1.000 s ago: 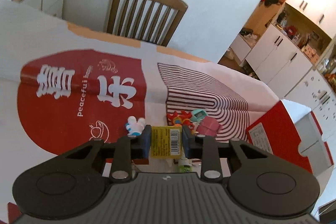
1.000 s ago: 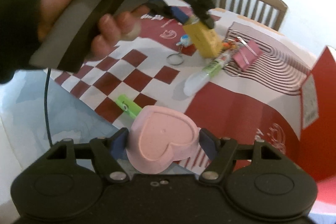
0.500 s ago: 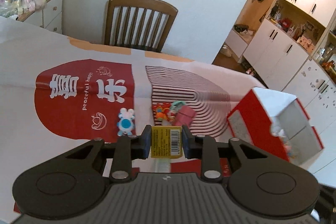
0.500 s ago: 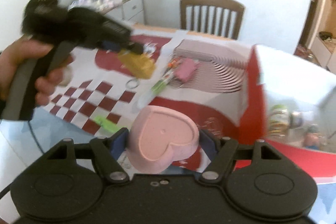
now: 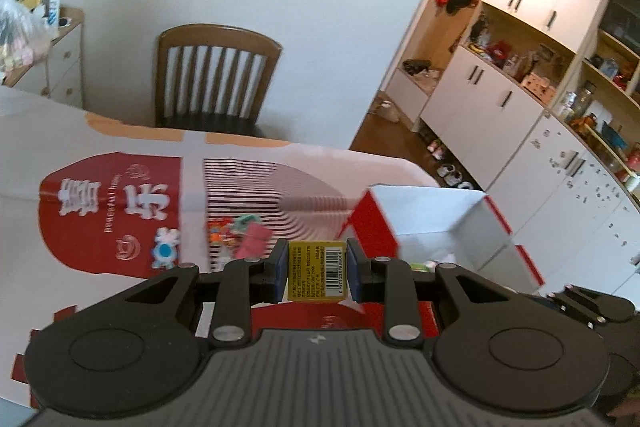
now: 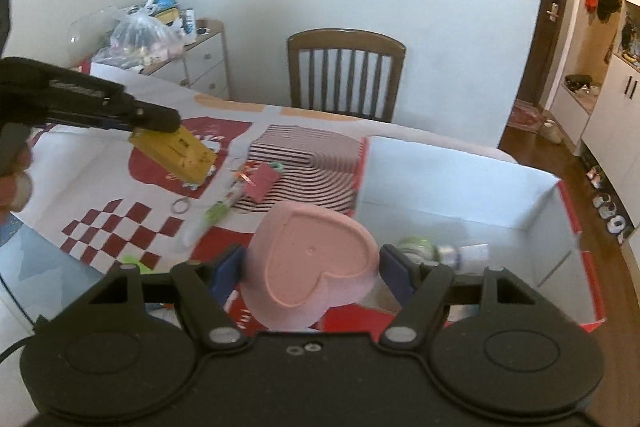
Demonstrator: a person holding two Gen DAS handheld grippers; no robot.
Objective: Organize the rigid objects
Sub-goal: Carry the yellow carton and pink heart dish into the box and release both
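Both hands loaded, both held above the table (image 6: 100, 183).

Left gripper (image 5: 317, 271): fingers clamped on a yellow box (image 5: 316, 271), barcode face toward the camera, held clear of the tablecloth. Seen from the right wrist view as left gripper (image 6: 152, 129), yellow box (image 6: 174, 157) tilted, long axis sloping down and to the right, well left of the carton.

Right gripper (image 6: 312, 269): fingers closed on a pink heart-shaped dish (image 6: 312, 263), gripped across its width, flat underside facing up toward the lens, point of the heart toward the camera.

Target, by judgement: open red-and-white carton (image 6: 536, 195), also visible in the left view (image 5: 472, 219). Already inside: a green item (image 6: 416, 247) and a small tube or bottle (image 6: 464, 253); exact identity unclear.

Key relation: carton opening just ahead and to the right of the heart dish, with its near edge below the right fingers. Right hand clearly nearer. Yellow box lies left of the carton, above the loose clutter, so the left hand needs a longer rightward carry.

Left on the table: pink binder clip (image 6: 262, 183), key ring (image 6: 181, 205), green marker (image 6: 218, 211), small blue-and-white figure (image 5: 165, 247).

Judged step: transport toward the carton, nothing released yet. Risk: both grippers converging on the same opening; right first seems sensible.
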